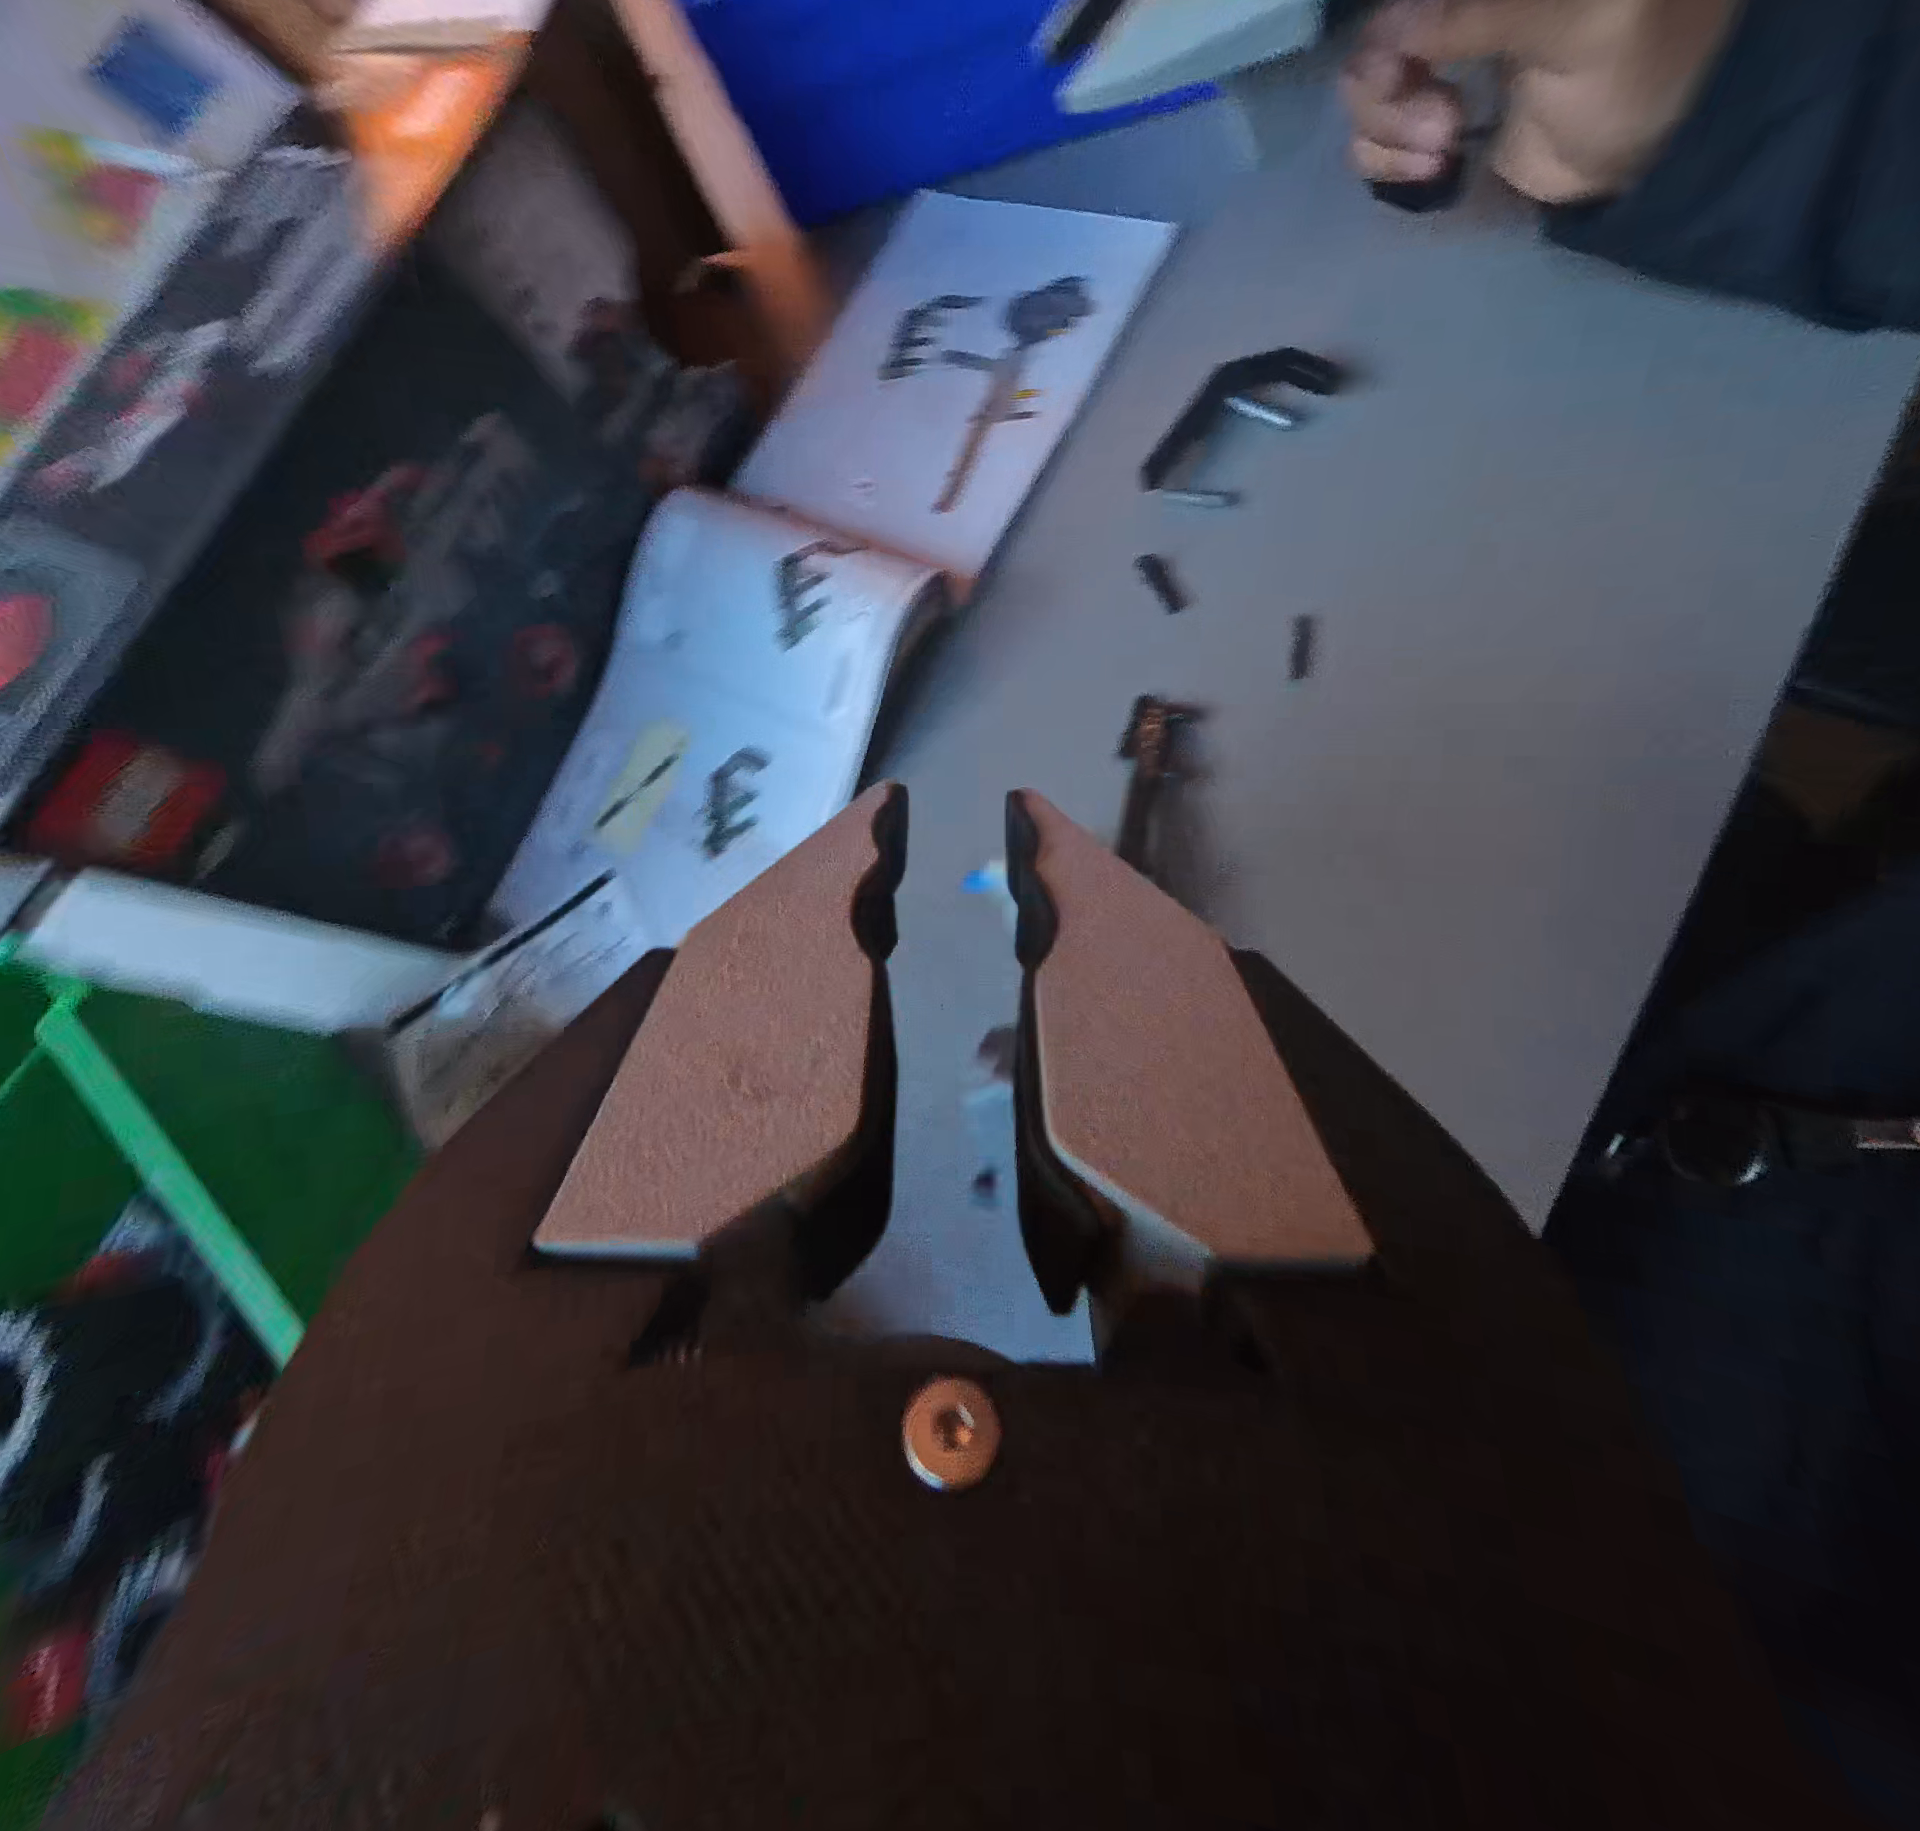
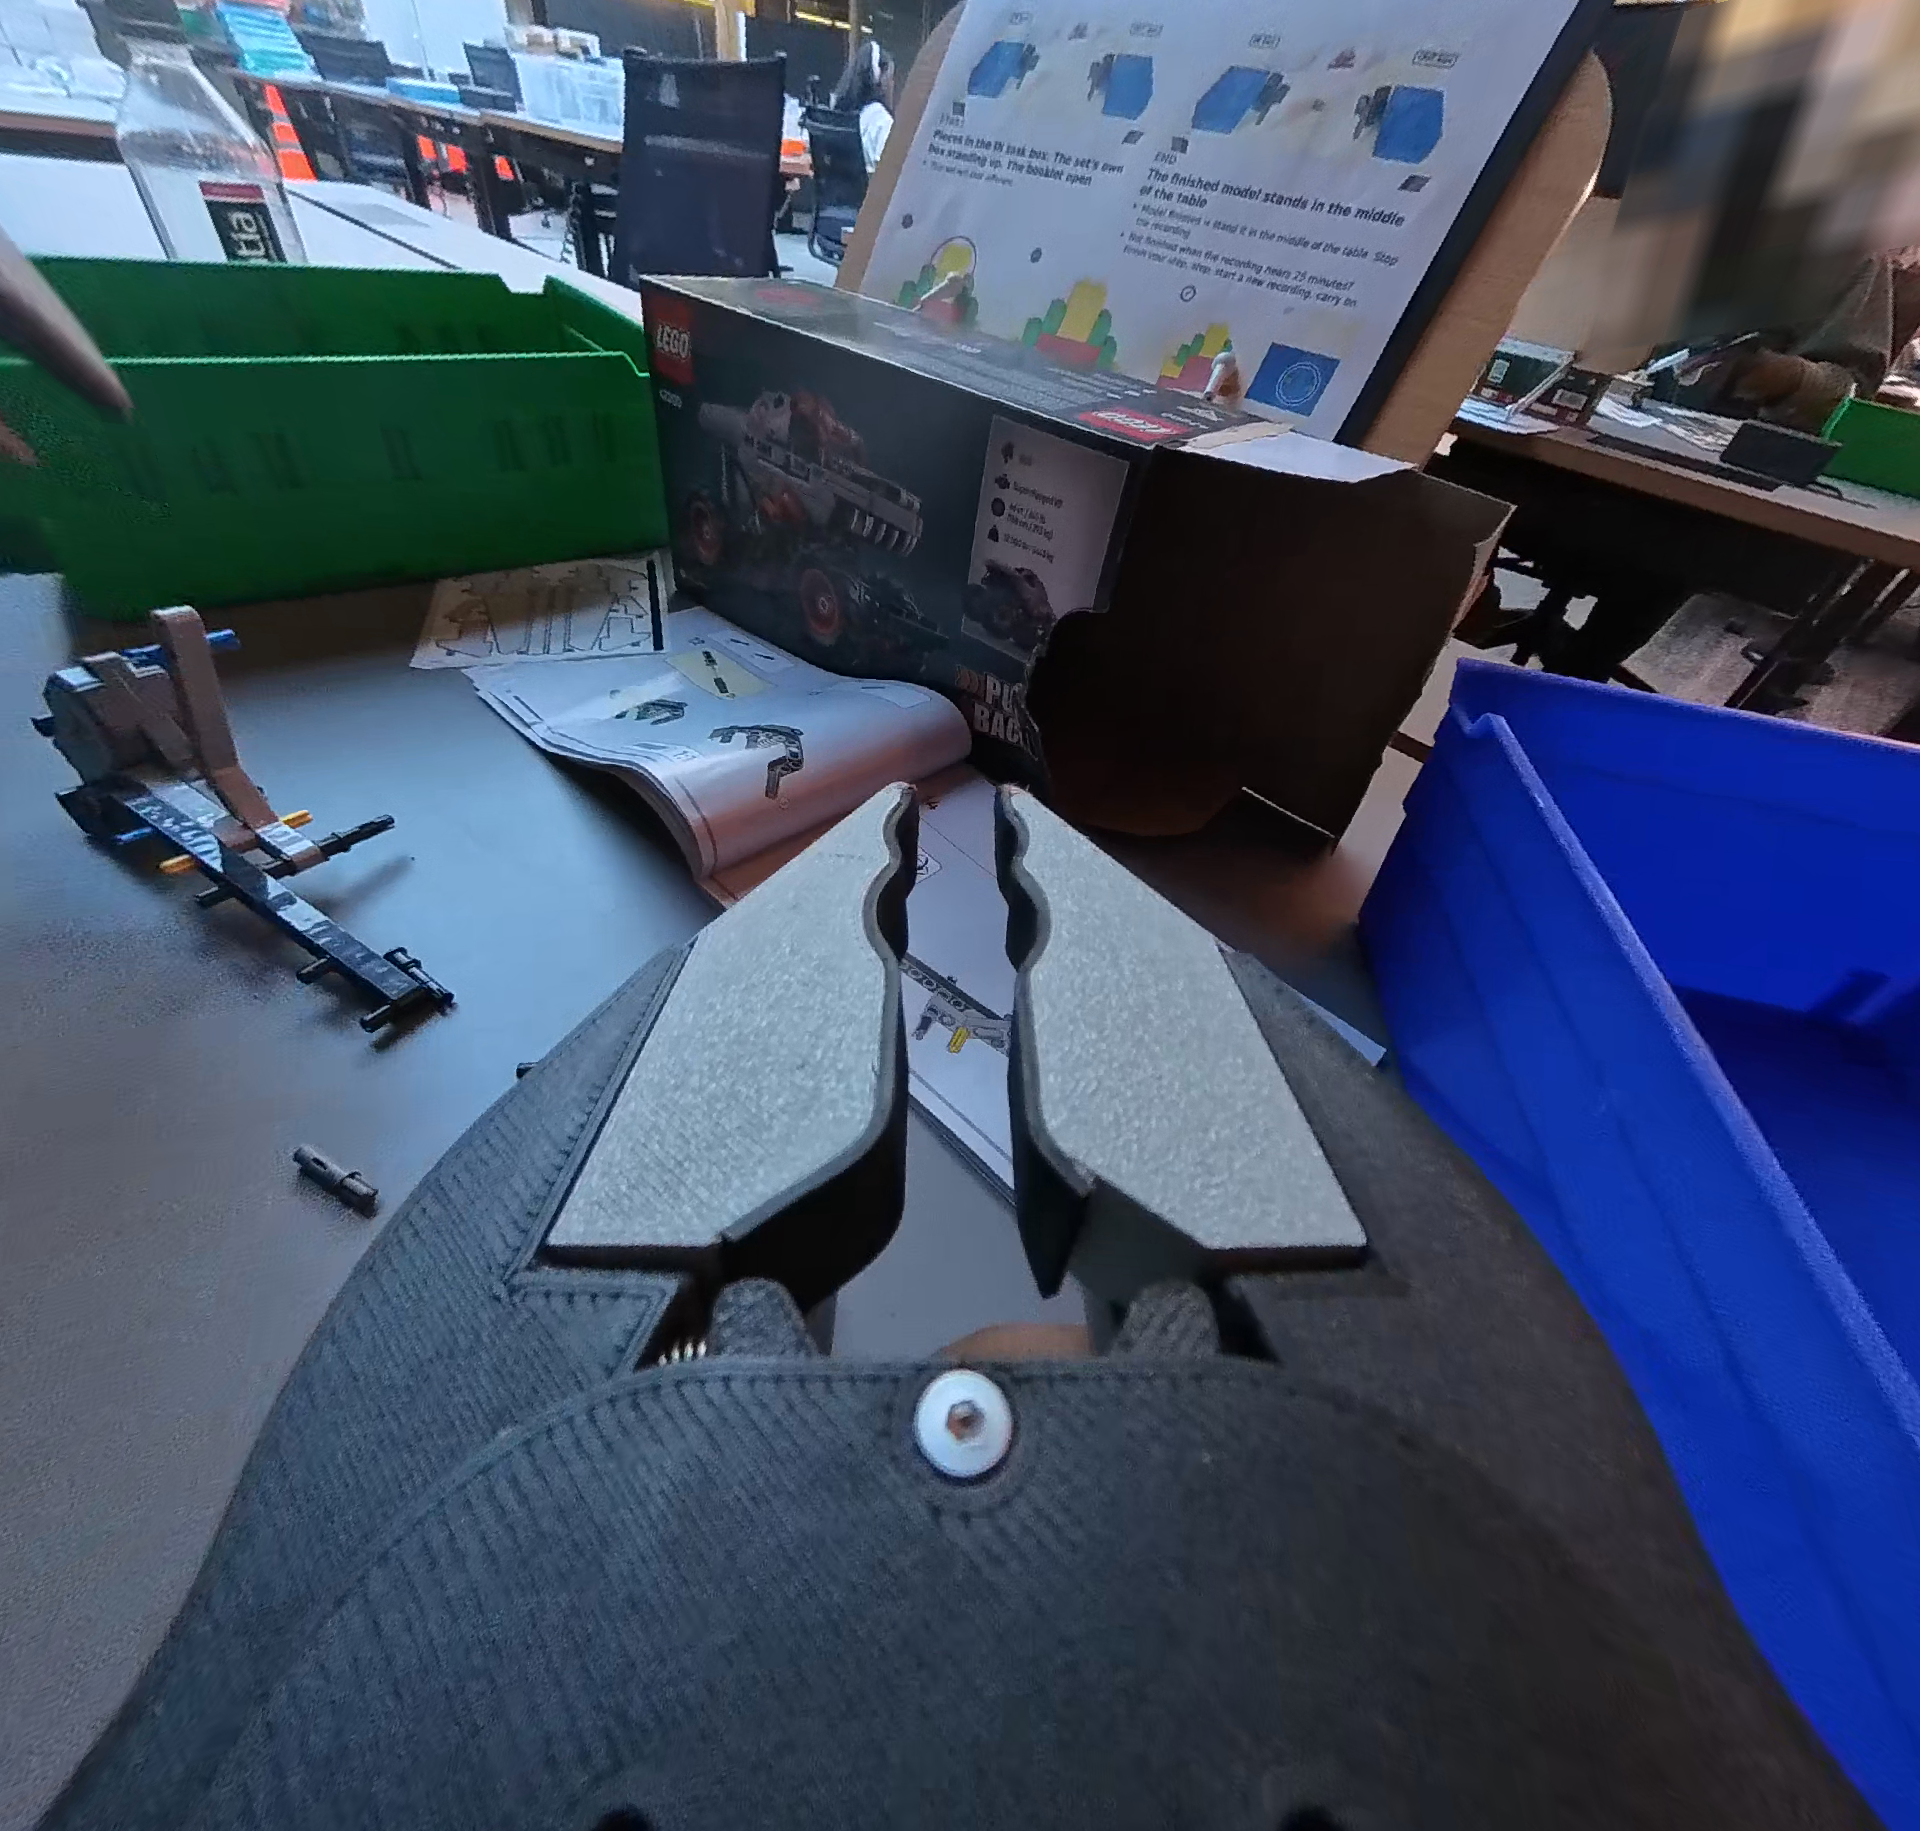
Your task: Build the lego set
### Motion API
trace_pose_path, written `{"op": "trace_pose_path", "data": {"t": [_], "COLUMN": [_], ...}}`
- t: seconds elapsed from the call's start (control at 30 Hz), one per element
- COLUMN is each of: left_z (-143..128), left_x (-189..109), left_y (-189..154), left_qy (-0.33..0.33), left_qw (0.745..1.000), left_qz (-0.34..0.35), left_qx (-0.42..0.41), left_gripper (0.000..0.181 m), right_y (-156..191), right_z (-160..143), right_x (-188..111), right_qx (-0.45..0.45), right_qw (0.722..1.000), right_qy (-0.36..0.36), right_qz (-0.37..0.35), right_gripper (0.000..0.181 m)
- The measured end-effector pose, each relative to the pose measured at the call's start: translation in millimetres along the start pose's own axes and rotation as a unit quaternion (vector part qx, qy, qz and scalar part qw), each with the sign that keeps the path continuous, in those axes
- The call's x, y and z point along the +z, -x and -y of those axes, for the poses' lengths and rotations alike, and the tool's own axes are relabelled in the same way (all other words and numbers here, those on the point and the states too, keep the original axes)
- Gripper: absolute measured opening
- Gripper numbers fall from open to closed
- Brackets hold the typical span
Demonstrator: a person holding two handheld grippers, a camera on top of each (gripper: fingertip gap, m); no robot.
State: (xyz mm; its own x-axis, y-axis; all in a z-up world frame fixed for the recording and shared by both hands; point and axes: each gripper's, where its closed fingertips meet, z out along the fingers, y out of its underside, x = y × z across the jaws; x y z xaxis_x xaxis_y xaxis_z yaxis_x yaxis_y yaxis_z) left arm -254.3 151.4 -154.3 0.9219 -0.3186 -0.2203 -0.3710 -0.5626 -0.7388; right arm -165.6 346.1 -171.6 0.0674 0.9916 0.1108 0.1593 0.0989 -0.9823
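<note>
**Both grippers empty above the table, chassis lying to the left**

Left gripper (image 1: 956, 805): jaws a narrow gap apart, nothing between them, held over the grey table (image 1: 1507, 742). View heavily blurred. Ahead of the tips, a black bent beam (image 1: 1236, 410), then two loose black pins (image 1: 1158, 581) (image 1: 1301, 647) set apart from each other, then a dark assembly (image 1: 1158, 742) just beyond the right fingertip, detail too smeared to tell. Left of these, the open instruction booklet (image 1: 831, 555) lying flat, and beyond it the dark set box (image 1: 343, 576). Green bin (image 1: 156, 1137) at the near left, blue bin (image 1: 883, 67) at the far side. Top right, a hand (image 1: 1558, 67) around the other gripper's handle.

Right gripper (image 2: 956, 805): jaws slightly apart, clamped on nothing, tips pointing at the booklet (image 2: 727, 742) and the set box (image 2: 883, 493) behind it. Partly built chassis (image 2: 208, 805) on the table (image 2: 468, 898) well to the left: long black beam with pins sticking out, grey motor block and a tan upright piece at the far end. Single black pin (image 2: 335, 1176) lying loose nearer the camera. Green bin (image 2: 343, 431) behind the chassis, blue bin (image 2: 1662, 1002) close at the right. Printed sheet on a board (image 2: 1195, 150) propped behind the box, clear bottle (image 2: 208, 160) beyond the green bin.
</note>
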Motion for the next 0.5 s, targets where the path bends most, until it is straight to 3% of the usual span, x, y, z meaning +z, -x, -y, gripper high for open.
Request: {"op": "trace_pose_path", "data": {"t": [0.17, 0.3, 0.4, 0.5], "left_z": [-32, -62, -73, -86], "left_x": [-63, -93, -95, -79], "left_y": [51, 76, 80, 70], "left_qy": [-0.054, -0.083, -0.112, -0.103], "left_qw": [0.991, 0.978, 0.970, 0.974], "left_qz": [0.090, 0.129, 0.120, 0.102], "left_qx": [-0.079, -0.139, -0.179, -0.176], "left_gripper": [0.015, 0.015, 0.015, 0.015], "right_y": [1, -3, -12, -22], "right_z": [-1, 3, 8, 16], "right_x": [1, -2, -8, -15], "right_qx": [0.000, 0.010, 0.023, 0.041], "right_qw": [1.000, 1.000, 0.999, 0.997], "right_qy": [0.000, -0.010, -0.024, -0.047], "right_qz": [-0.003, -0.009, -0.024, -0.040], "right_gripper": [0.011, 0.011, 0.011, 0.010]}}
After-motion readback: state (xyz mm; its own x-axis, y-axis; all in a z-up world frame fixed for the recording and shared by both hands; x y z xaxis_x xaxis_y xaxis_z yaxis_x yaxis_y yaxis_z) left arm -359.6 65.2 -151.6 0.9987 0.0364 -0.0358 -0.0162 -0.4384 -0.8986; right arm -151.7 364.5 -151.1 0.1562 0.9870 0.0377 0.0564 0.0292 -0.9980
